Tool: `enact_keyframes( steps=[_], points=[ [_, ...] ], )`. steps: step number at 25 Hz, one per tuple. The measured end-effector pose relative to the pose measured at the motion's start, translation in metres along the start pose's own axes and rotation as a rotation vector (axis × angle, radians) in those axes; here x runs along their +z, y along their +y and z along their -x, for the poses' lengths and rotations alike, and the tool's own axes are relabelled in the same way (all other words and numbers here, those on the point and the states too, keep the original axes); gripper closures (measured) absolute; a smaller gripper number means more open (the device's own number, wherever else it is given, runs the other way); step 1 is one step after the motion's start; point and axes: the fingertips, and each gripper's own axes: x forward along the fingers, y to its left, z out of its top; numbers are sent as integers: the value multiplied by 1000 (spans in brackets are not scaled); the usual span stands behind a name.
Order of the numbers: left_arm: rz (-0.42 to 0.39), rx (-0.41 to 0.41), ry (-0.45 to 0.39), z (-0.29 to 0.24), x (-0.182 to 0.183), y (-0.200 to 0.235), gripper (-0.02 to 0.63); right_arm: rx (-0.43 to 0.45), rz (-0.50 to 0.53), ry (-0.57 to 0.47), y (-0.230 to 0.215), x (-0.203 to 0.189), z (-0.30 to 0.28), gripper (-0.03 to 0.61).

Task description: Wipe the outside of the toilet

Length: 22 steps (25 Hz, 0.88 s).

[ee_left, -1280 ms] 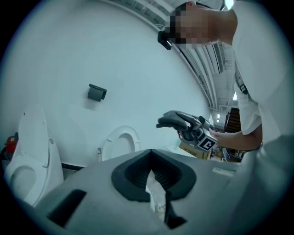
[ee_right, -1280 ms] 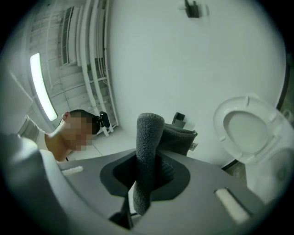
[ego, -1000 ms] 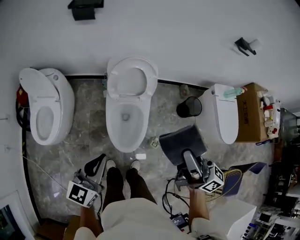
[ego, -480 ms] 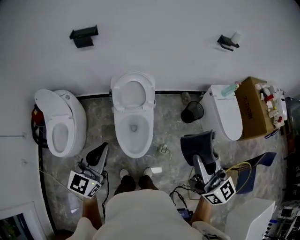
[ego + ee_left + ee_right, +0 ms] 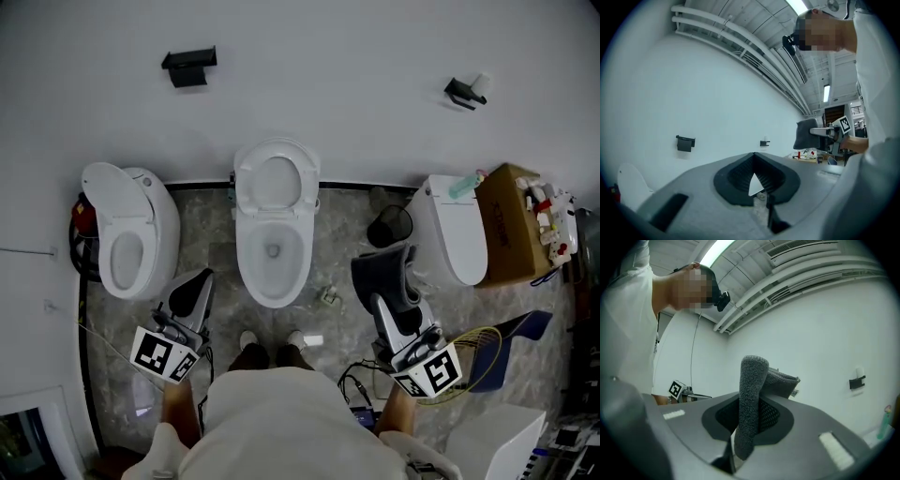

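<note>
Three white toilets stand against the wall in the head view. The middle toilet (image 5: 274, 225) has its lid up and is straight ahead of my feet. My right gripper (image 5: 382, 274) hangs right of it, above the floor, shut on a dark grey cloth (image 5: 377, 265). In the right gripper view the cloth (image 5: 751, 394) stands folded up out of the jaws. My left gripper (image 5: 192, 291) is low at the left, between the left toilet (image 5: 127, 239) and the middle one. Its jaws (image 5: 753, 157) are shut with nothing in them. Neither gripper touches a toilet.
The right toilet (image 5: 455, 239) has its lid shut, with a black bin (image 5: 388, 225) beside it and a cardboard box (image 5: 511, 230) of bottles behind. Cables (image 5: 361, 384) and small scraps (image 5: 328, 297) lie on the marble floor. Two black holders (image 5: 190, 66) hang on the wall.
The view has drawn back from the toilets, so they look smaller and farther. My right gripper has risen slightly with the cloth. The left gripper stays shut and low.
</note>
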Motion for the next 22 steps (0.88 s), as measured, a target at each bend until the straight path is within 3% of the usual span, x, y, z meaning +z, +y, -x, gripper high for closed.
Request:
enact_keyframes(
  steps=[22],
  points=[
    [-16, -12, 17, -2, -8, -1, 615, -33, 36, 24, -4, -7, -3, 526]
  ],
)
